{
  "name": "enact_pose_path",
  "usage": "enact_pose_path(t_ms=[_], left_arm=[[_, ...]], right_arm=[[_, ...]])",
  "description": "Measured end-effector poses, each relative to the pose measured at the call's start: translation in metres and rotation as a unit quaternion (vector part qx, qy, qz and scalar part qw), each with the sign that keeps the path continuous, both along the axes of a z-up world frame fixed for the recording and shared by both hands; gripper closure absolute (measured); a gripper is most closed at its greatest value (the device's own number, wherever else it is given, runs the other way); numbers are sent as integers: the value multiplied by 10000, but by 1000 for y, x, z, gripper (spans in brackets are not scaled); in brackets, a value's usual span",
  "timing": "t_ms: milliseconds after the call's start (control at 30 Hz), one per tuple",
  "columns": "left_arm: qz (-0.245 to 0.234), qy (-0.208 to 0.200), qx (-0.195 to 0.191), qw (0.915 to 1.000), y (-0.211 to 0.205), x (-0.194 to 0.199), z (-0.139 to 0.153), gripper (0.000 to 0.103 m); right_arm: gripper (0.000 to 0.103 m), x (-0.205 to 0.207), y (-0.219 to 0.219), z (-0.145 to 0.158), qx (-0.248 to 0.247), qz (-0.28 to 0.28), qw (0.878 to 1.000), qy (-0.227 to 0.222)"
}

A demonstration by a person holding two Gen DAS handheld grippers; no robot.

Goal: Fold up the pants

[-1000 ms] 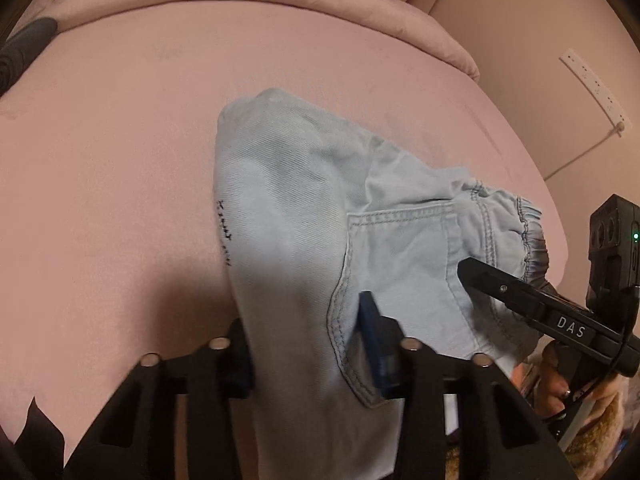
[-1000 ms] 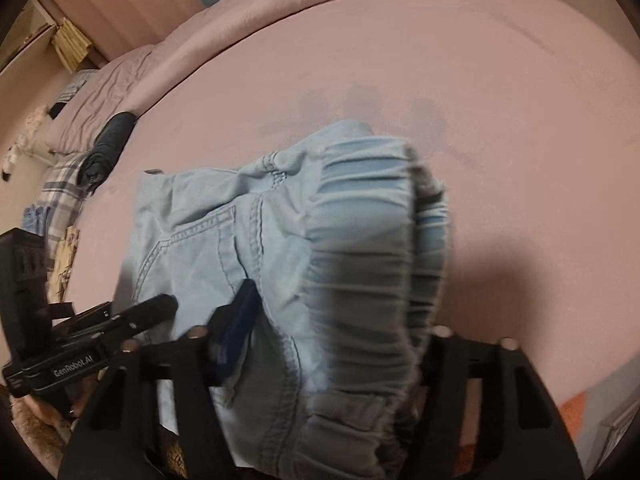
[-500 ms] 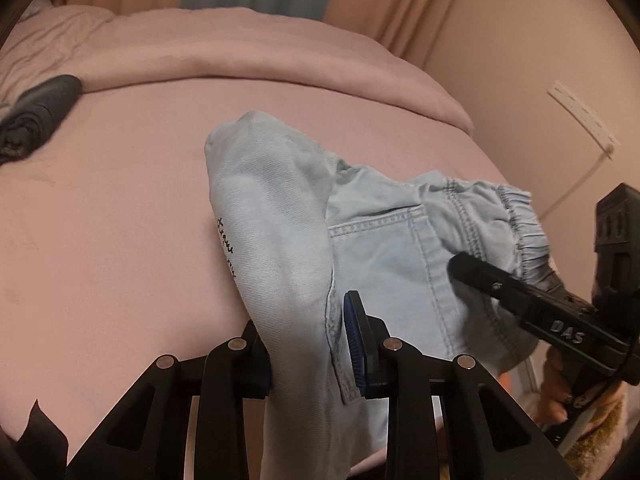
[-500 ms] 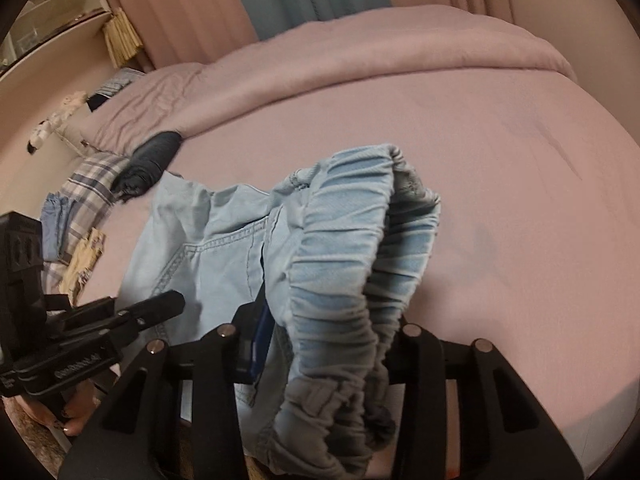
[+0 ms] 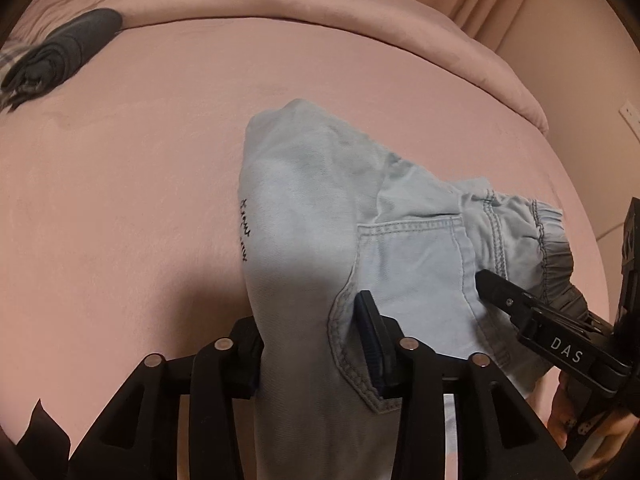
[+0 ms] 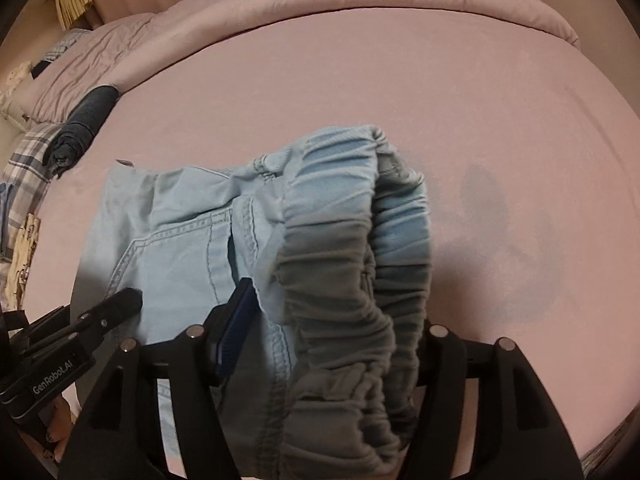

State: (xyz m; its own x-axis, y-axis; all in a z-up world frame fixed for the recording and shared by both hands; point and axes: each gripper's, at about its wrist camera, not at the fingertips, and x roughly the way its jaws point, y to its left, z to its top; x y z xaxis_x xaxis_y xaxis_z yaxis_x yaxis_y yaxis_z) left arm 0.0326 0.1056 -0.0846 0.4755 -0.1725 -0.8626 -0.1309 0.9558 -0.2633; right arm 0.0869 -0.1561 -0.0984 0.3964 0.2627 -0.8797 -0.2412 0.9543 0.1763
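Note:
Light blue denim pants (image 5: 320, 216) lie bunched near the front edge of a pink bed (image 5: 140, 160). My left gripper (image 5: 308, 344) is shut on a fold of the leg fabric beside the back pocket (image 5: 408, 264). My right gripper (image 6: 332, 340) is shut on the gathered elastic waistband (image 6: 340, 216) of the pants (image 6: 180, 240). The right gripper also shows in the left wrist view (image 5: 520, 312), at the waistband end. The left gripper shows in the right wrist view (image 6: 100, 316), low at the left.
A rolled dark garment (image 5: 64, 52) lies at the bed's far left, also in the right wrist view (image 6: 84, 124). A folded pink duvet (image 5: 320, 4) runs along the back. Plaid fabric (image 6: 24, 164) and other clothes lie at the left. A wall stands to the right.
Both grippers have come back down toward the bed with the pants, after being raised half a second ago. The cloth hangs lower and spreads more on the sheet.

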Motion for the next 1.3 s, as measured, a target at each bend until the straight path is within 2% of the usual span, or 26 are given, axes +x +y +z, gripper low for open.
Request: enact_pose_path(t_ms=[200, 267, 333, 467, 533, 600, 800, 1000, 1133, 1300], left_arm=[[-31, -15, 217, 9998, 5, -26, 20, 59], [-23, -184, 254, 9995, 5, -34, 34, 48], [-22, -381, 249, 9990, 4, -42, 49, 34], [-87, -854, 369, 9956, -2, -57, 82, 22], [-123, -1085, 470, 9929, -8, -59, 95, 10], [-149, -1248, 518, 9907, -11, -65, 106, 5], [-210, -1398, 424, 9891, -14, -83, 124, 4], [-198, -1458, 419, 9882, -16, -89, 128, 4], [-153, -1443, 659, 9872, -21, -90, 126, 4], [-136, -1397, 568, 9885, -24, -89, 125, 4]], right_arm=[[37, -18, 6, 19, -323, -50, 9993, -205], [37, -25, 1, 31, -462, -33, 9981, -413], [33, -32, -8, 48, -444, -27, 9972, -604], [22, -49, -19, 82, -228, 23, 9946, -1016], [14, -56, -16, 99, -152, 35, 9924, -1220], [10, -65, -17, 112, -108, 56, 9901, -1398], [3, -85, -18, 136, -18, 115, 9844, -1753], [2, -94, -18, 140, -41, 90, 9819, -1891], [1, -101, -20, 141, -40, 73, 9816, -1908], [1, -105, -21, 142, -88, 41, 9807, -1955]])
